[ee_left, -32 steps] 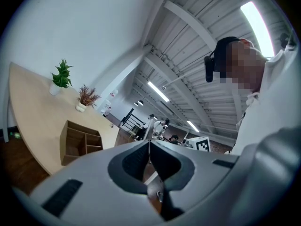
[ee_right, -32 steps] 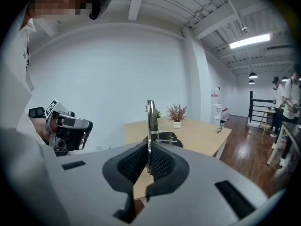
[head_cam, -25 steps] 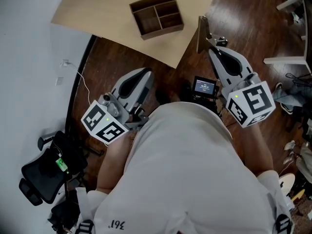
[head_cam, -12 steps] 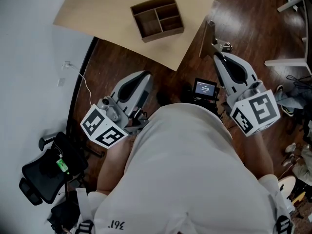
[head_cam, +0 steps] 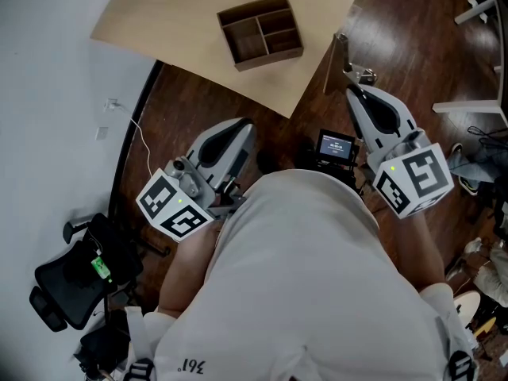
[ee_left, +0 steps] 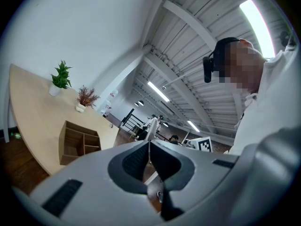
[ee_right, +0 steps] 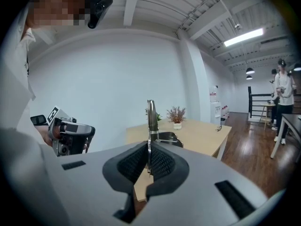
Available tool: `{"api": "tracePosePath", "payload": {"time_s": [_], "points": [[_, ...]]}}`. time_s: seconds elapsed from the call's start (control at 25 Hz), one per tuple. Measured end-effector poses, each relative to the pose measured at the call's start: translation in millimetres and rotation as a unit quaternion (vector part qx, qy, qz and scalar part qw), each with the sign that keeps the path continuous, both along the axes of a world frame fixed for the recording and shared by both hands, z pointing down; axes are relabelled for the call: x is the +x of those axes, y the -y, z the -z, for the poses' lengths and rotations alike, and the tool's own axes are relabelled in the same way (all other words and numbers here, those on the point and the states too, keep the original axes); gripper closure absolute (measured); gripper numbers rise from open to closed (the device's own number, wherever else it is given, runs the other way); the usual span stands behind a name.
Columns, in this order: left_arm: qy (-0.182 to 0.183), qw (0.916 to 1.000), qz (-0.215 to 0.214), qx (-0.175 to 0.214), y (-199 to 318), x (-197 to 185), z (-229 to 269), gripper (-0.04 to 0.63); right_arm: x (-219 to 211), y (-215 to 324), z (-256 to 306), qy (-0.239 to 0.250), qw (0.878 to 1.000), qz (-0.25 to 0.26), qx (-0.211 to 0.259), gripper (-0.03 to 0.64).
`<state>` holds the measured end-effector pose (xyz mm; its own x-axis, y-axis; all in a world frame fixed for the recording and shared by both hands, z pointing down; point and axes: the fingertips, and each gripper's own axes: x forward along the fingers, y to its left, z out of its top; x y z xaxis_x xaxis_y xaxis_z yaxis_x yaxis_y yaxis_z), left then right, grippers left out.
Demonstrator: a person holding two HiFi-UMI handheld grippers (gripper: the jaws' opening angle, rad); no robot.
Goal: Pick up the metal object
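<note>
My right gripper (head_cam: 354,88) is shut on the metal object (head_cam: 339,57), a thin flat piece with a small shiny fitting near the jaws. It sticks out over the dark wood floor, beside the table's corner. In the right gripper view the metal object (ee_right: 151,113) stands upright as a narrow strip clamped between the pads. My left gripper (head_cam: 243,128) hangs over the floor in front of the table, shut with nothing in it. In the left gripper view its jaws (ee_left: 149,150) meet in a closed line.
A light wooden table (head_cam: 190,18) carries a brown compartment box (head_cam: 260,30) and two potted plants (ee_left: 60,77). A small lit screen (head_cam: 336,143) sits at the person's waist. A black chair (head_cam: 71,280) stands at lower left. People (ee_right: 284,94) stand far to the right.
</note>
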<state>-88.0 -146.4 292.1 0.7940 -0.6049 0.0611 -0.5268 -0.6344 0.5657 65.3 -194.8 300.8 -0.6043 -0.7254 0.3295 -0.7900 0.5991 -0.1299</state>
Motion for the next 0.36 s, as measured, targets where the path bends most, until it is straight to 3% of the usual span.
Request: {"api": "tracePosePath", "payload": {"time_s": [0.36], "points": [[0.002,1.0000,-0.003,0.000,-2.9,0.1,-1.5,0.589,-0.8,0.7,0.0,0.002,1.000,-0.001,0.003,0.614]]}}
